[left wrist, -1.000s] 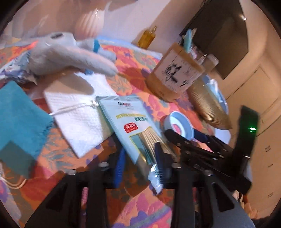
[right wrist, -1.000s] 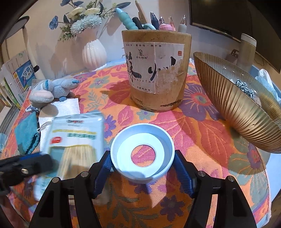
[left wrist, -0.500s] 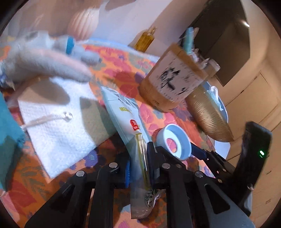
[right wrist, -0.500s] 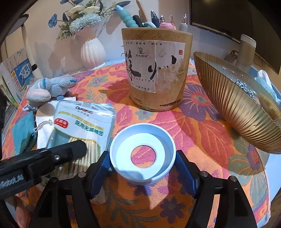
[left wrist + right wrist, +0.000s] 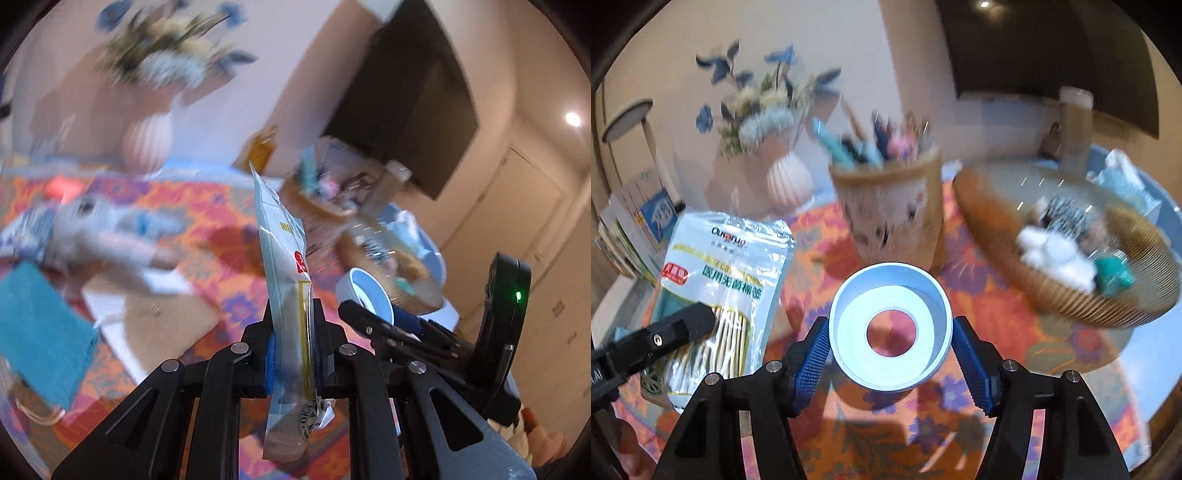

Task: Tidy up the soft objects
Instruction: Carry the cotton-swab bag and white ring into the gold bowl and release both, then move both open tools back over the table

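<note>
Moved since earlier: both tools have risen off the bench, each carrying its load; the swab packet, flat on the cloth a second ago, now hangs upright in the left tool.
Left tool (image 5: 291,363): pressed together on the cotton swab packet (image 5: 286,280), pinching its lower part so the top stands up in front of the camera.
Right tool (image 5: 891,356): jaws closing, blue pads against both sides of the white tape roll (image 5: 890,326), which is lifted clear of the floral cloth.
Step in hand: judged to be the carry, with both items picked up and on their way to a container.
Likely goal: the gold ribbed bowl (image 5: 1071,295), which already holds cotton balls (image 5: 1056,254) and other small things, looks the probable place.
Next move calls for: swinging each load over the bowl's rim, then loosening the grip low enough that the packet does not flop out.
In the way: the wooden pen holder (image 5: 886,210) stands between the tools and part of the bowl; the two tools are close together and could knock each other.
Still on the bench: a grey plush toy (image 5: 96,229), a teal cloth (image 5: 37,328) and a white towel (image 5: 122,314), all soft and not yet sorted.
Background: a white vase (image 5: 788,181) with flowers, well apart from the work.
</note>
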`<state>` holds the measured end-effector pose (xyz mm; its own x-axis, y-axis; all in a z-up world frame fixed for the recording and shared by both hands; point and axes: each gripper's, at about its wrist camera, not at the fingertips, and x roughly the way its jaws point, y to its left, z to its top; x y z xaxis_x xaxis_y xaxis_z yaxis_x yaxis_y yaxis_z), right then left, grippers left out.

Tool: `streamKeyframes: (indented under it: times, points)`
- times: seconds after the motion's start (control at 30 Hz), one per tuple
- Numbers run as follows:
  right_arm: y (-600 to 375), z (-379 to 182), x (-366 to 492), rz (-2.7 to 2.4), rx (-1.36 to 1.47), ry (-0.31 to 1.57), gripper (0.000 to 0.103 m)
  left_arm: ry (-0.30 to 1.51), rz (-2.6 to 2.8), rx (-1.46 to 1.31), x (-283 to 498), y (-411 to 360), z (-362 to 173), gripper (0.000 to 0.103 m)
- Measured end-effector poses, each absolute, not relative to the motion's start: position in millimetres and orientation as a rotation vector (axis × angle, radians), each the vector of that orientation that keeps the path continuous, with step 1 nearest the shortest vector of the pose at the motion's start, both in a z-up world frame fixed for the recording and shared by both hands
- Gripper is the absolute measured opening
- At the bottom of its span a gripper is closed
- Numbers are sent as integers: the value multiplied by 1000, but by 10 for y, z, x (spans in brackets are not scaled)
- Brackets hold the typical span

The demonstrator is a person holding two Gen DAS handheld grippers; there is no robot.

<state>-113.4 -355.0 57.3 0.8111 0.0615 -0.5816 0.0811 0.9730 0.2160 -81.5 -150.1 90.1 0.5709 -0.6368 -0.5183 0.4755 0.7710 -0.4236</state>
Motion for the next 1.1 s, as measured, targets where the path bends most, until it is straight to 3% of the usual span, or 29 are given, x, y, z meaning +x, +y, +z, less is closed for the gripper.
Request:
streamKeyframes:
  times: [0.37, 0.7, 0.77, 0.83, 0.9, 1.1]
  points:
    - [-4608, 1340, -1360, -297, 282, 467, 66, 577, -871, -67, -580, -2756, 1840, 12]
    - [-5391, 968, -1086, -394, 411, 576, 66, 639, -905, 1, -140, -3710, 1428, 13]
    - [-5439, 912, -1042, -395, 425, 587, 68, 629, -879, -2, -87, -3764, 1383, 25]
    - [-5463, 885, -1043, -388, 437, 588, 69, 627, -843, -4, -44, -3802, 1368, 56]
    - [-5470, 869, -1052, -396, 427, 586, 69, 606, -834, -14, -61, -3753, 1370, 78]
    - [-5451, 894, -1177, -391, 460, 578, 69, 569, -802, -12, -229, -3490, 1488, 79]
